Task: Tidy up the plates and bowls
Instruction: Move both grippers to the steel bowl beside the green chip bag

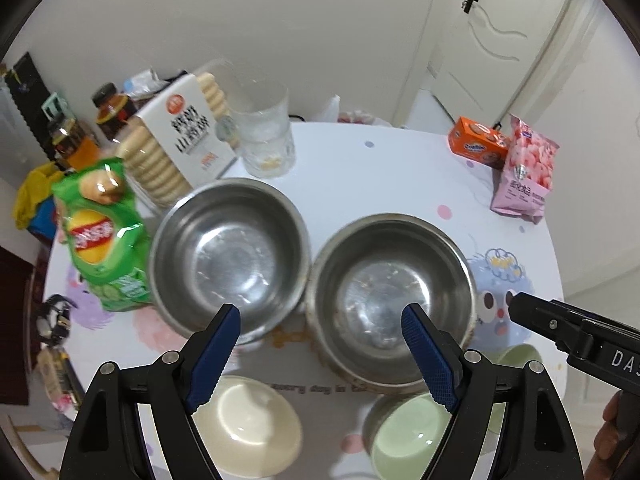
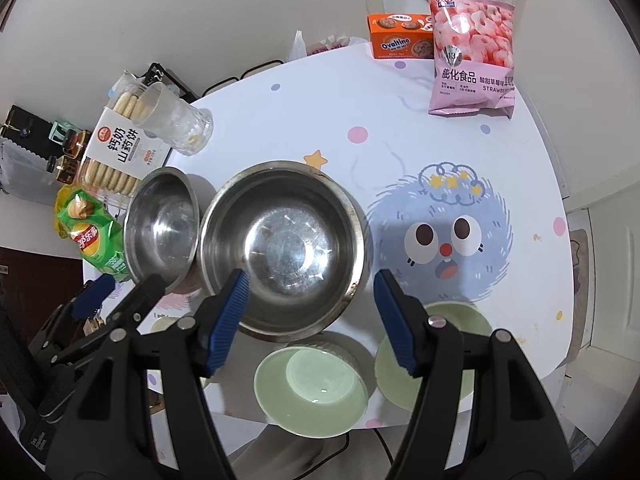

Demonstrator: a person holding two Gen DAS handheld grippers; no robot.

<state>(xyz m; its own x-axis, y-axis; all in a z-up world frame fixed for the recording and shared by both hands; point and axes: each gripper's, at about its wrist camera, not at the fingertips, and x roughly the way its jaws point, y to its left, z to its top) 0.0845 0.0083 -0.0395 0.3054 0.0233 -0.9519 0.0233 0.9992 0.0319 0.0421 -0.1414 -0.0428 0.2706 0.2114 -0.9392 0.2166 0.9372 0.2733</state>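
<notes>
White cartoon-print table (image 2: 320,120), two steel bowls (image 2: 282,248), green bowls (image 2: 312,388), snack packets (image 2: 472,48)

A home dining corner — lived-in and snack-laden.

A round table (image 2: 320,120) wears a cartoon-printed cloth and carries shop-bought food: a green crisp bag (image 1: 102,236), a biscuit box (image 1: 180,140), an orange Ovaltine box (image 2: 400,36) and a pink strawberry snack bag (image 2: 472,48). Steel bowls (image 2: 280,248) sit among them, and a white panelled door (image 1: 500,40) stands behind — jars, probably condiments, crowd the blurred left edge.
</notes>
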